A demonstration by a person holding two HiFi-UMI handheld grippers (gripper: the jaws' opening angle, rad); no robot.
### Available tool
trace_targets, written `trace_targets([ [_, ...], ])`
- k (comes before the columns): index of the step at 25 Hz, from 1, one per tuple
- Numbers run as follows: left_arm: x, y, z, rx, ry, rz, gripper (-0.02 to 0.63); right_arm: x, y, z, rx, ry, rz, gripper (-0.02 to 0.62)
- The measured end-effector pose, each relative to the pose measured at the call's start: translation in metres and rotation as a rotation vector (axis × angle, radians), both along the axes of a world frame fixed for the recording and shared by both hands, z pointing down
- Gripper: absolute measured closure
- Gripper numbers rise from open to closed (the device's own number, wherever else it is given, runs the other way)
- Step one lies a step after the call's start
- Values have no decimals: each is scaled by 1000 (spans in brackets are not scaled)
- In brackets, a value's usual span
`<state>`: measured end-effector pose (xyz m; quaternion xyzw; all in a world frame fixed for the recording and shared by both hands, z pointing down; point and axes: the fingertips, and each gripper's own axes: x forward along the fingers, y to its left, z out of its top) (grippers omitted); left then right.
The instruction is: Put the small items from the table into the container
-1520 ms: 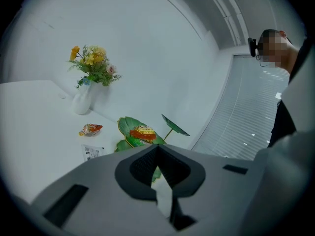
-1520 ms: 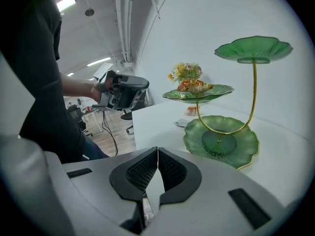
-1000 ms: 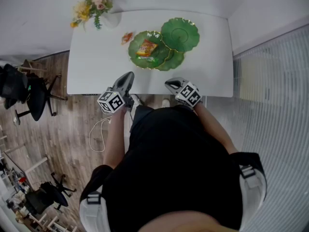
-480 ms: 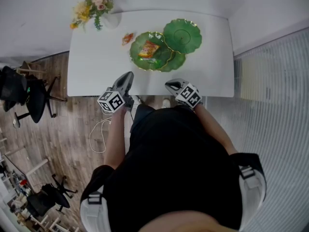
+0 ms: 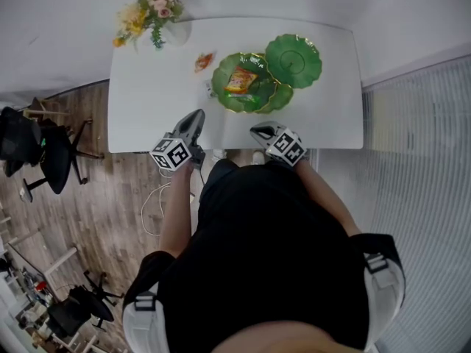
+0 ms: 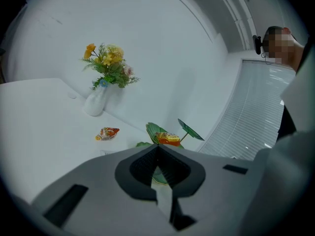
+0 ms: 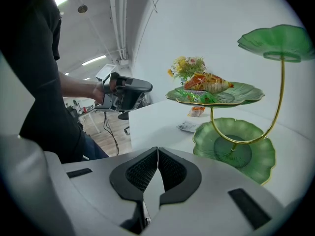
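A green leaf-shaped tiered stand (image 5: 294, 61) rises on the white table (image 5: 147, 109). An orange snack packet (image 5: 241, 80) lies on its middle tier (image 7: 231, 96). On the tabletop to the stand's left are a small orange packet (image 5: 204, 62) and a pale flat packet (image 7: 187, 127). My left gripper (image 5: 195, 120) hovers at the table's near edge, shut and empty, pointing toward the stand (image 6: 187, 128). My right gripper (image 5: 259, 130) is shut and empty too, just in front of the stand's bottom leaf (image 7: 234, 146).
A white vase of flowers (image 5: 158, 17) stands at the table's far left corner. Office chairs (image 5: 37, 142) and a cable (image 5: 154, 204) are on the wooden floor to the left. A white wall runs behind the table, and slatted blinds (image 5: 419, 160) are on the right.
Both shut grippers have eased a little toward the table's near edge. The table and stand now sit slightly farther right in the head view.
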<state>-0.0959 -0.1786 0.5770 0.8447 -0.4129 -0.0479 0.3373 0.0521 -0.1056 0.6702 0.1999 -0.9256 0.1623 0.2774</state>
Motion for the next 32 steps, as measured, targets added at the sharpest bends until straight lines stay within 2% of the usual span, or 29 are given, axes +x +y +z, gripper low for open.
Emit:
trace_targets([
  [10, -41, -53, 12, -23, -14, 98, 603, -48, -14, 6, -39, 29, 79, 571],
  [17, -46, -102, 38, -45, -84, 245, 603, -70, -19, 16, -74, 58, 180, 571],
  [19, -47, -121, 50, -54, -123, 262, 571, -73, -20, 19, -84, 65, 216, 571],
  [22, -44, -146, 72, -61, -212, 289, 440, -76, -20, 23, -104, 72, 264, 571],
  [24, -38, -160, 88, -64, -289, 329, 389, -76, -19, 26, -118, 80, 291, 571],
  [26, -32, -170, 107, -38, -424, 395, 358, -76, -18, 28, -131, 91, 308, 571],
  [29, -24, -179, 141, 111, -736, 540, 329, -73, -15, 32, -144, 120, 315, 571],
  [30, -21, -182, 151, 163, -805, 579, 324, -72, -14, 34, -148, 129, 322, 571],
  [32, -16, -190, 164, 224, -854, 613, 322, -69, -15, 37, -161, 134, 345, 571],
])
